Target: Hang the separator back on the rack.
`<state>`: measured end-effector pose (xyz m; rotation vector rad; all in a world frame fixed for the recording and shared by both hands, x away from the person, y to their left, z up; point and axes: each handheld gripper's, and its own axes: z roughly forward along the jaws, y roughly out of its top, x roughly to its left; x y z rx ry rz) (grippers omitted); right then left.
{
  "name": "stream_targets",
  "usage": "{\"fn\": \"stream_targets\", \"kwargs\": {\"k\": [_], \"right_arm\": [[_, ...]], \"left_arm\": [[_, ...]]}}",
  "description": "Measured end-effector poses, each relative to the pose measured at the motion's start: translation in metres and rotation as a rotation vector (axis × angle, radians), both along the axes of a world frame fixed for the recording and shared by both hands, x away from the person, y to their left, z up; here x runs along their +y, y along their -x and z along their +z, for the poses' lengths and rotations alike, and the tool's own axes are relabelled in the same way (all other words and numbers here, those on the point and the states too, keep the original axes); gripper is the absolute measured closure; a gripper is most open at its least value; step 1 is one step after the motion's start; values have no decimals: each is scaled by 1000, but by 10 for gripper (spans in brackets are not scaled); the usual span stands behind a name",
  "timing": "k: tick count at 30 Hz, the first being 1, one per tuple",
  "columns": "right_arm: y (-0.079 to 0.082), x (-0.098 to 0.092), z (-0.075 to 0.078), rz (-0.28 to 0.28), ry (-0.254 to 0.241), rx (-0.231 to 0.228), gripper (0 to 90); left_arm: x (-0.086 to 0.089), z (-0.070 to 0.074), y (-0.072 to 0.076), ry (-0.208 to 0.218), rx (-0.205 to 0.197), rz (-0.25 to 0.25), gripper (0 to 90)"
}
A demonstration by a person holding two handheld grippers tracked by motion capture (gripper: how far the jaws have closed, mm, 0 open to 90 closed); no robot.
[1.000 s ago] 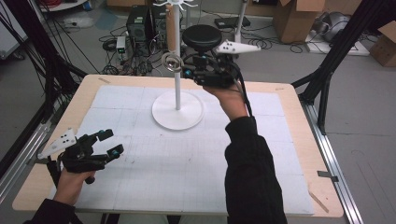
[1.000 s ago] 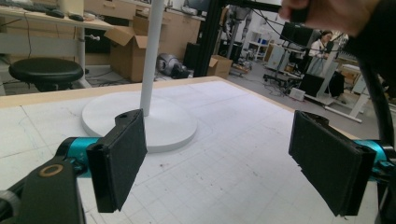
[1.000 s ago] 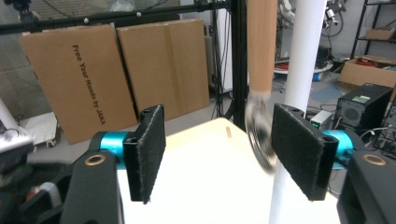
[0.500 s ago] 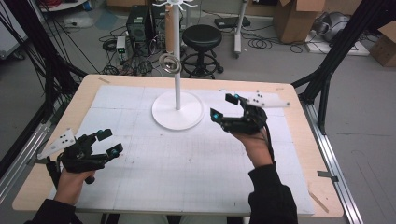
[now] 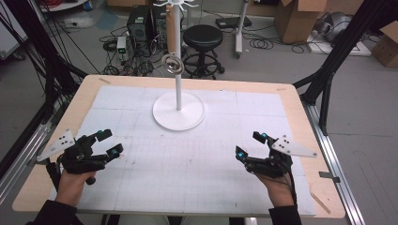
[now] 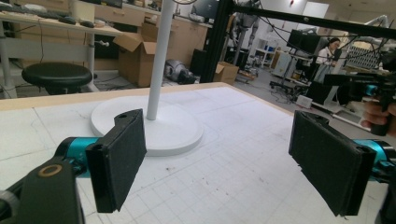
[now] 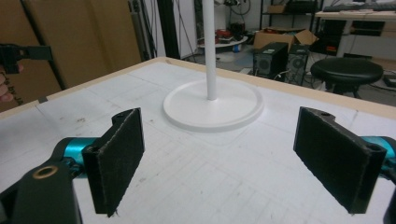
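Having left the stand (image 5: 178, 111), the right tool (image 5: 249, 144) hovers low, jaws just spread, empty.

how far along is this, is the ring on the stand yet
Looks done: the ring hangs on the white stand. In hand: nothing; the right gripper, its jaws just opened, is empty above the table, as is the left gripper. Nothing visibly left.

Right claw (image 5: 248, 146) left the stand (image 5: 178, 110), dropped tableward, jaws opening.
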<state>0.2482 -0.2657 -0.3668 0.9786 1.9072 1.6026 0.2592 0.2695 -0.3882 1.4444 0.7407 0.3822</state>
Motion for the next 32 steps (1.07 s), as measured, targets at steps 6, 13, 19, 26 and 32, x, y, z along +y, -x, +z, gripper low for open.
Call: {"fn": "stream_targets", "kwargs": {"k": [6,13,19,26,32], "right_arm": [[12,-3,-5,1,28,5,151],[11,-2,-4,-3,15,-1,151],[12,-3,-4,1,-9,10,151],[11,-4,-4,-5,-16,15,151],[11,-4,-4,-4,-16,17,151]], "left_arm": [[-1,0,1,-4,-3,0,193],[-3,-1,1,-8,-1,-14,193],[-5,-2,1,-14,-1,-19,193],[-5,-2,0,-15,2,-19,193],[-5,-3,0,-16,3,-18,192]]}}
